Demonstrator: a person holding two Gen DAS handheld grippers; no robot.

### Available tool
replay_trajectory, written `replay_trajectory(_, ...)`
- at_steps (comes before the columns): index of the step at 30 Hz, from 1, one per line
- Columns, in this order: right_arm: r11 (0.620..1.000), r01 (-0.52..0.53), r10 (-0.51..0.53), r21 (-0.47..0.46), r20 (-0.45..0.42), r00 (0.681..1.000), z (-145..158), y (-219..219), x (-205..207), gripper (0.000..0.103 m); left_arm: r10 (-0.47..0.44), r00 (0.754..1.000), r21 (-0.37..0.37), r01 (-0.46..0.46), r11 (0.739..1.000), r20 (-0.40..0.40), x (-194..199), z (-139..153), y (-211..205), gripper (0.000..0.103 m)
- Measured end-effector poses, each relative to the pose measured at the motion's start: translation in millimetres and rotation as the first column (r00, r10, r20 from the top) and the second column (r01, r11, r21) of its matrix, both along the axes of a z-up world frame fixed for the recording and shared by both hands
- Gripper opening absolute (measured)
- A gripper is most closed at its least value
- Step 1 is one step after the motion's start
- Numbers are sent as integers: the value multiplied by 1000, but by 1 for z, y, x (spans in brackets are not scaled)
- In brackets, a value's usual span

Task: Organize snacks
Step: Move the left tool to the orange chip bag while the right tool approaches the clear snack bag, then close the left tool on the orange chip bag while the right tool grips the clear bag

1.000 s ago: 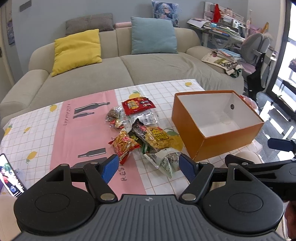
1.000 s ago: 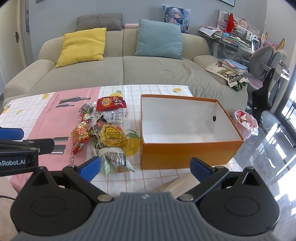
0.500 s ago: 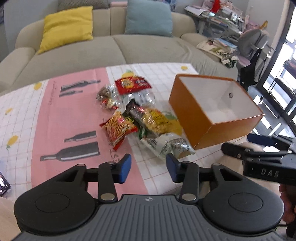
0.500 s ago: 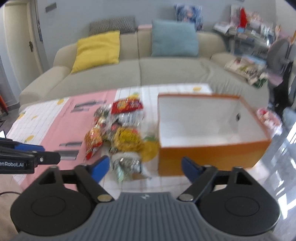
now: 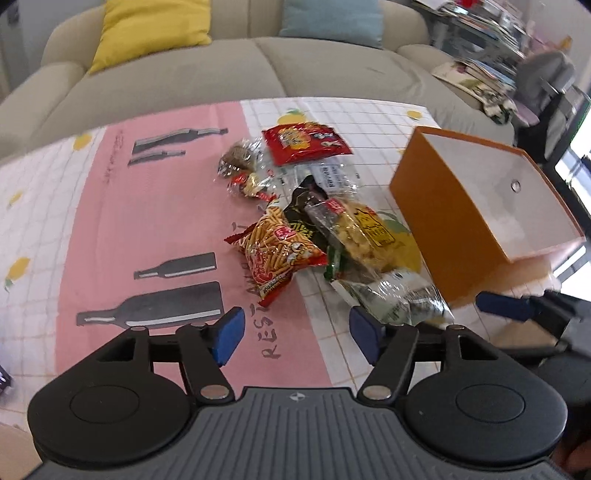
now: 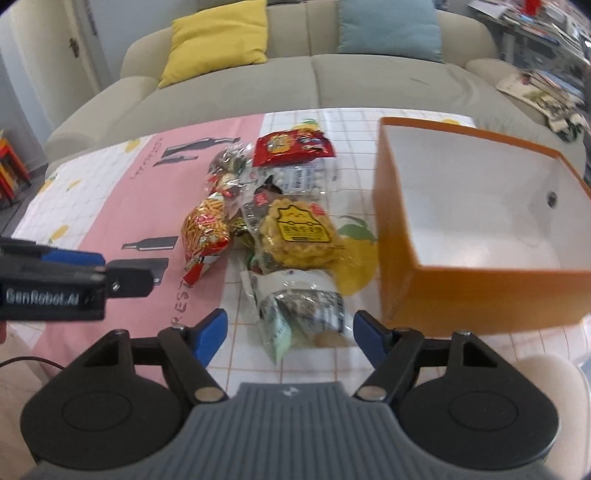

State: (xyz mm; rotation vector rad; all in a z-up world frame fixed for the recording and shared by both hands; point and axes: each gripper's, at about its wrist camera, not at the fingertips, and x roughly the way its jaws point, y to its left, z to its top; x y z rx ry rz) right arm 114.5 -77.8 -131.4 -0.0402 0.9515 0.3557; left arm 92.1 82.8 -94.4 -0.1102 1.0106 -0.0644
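Observation:
A pile of snack packets lies mid-table: a red packet [image 5: 304, 142], an orange stick-snack bag [image 5: 279, 254], a yellow cracker packet [image 5: 360, 230] and a clear green-white packet [image 5: 399, 299]. An empty orange box [image 5: 443, 229] with a white inside stands right of the pile. My left gripper [image 5: 297, 332] hovers just short of the pile, its jaws opening over bare tablecloth. My right gripper [image 6: 290, 332] hangs over the clear packet [image 6: 303, 302], whose near end lies between the closing jaws; the pads do not touch it. The box [image 6: 395, 206] is just to its right.
The table has a pink and white checked cloth [image 5: 155, 229]. A beige sofa [image 5: 332, 66] with a yellow cushion [image 5: 147, 26] and a blue cushion [image 5: 332, 18] stands behind it. A cluttered desk and a chair [image 5: 546, 74] are at the far right.
Both grippers have come down and forward towards the snack pile. The left jaws narrowed, then widened again. The right jaws have narrowed, now around the clear packet's near end.

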Motion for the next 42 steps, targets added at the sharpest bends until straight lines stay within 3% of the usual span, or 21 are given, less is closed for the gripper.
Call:
replay_trajectory(9,983,-73,86,-169,72,994,-24,37,20,73,6,999,33,-5,999,-34,34,-32,9,77)
replay_trajectory(19,985,-31,35,-169,20,999,-53,33,40,73,-4,1000,71,4,997,-2,62,-69,1,81)
replay_trajectory(24,986,-33,37,-164,26,999,-57,34,40,73,-32,999,146,27,989,33,68,-79,-9,81)
replay_trajectory(27,986,-35,41,-165,31,999,-58,35,39,72,-40,998,155,33,987,46,69,-82,-11,70)
replay_trajectory(29,986,-35,41,-162,33,999,-58,34,37,69,-38,998,165,28,986,57,68,-82,-11,57)
replay_trajectory(31,988,-42,45,-150,16,999,-59,33,38,61,-37,997,168,26,985,65,66,-81,-11,55)
replay_trajectory(35,989,-40,43,-141,18,999,-59,32,38,58,-33,996,163,20,986,77,62,-74,-9,45)
replay_trajectory(42,989,-56,61,-133,31,998,-54,34,33,49,-13,998,137,4,991,65,48,-59,-5,41)
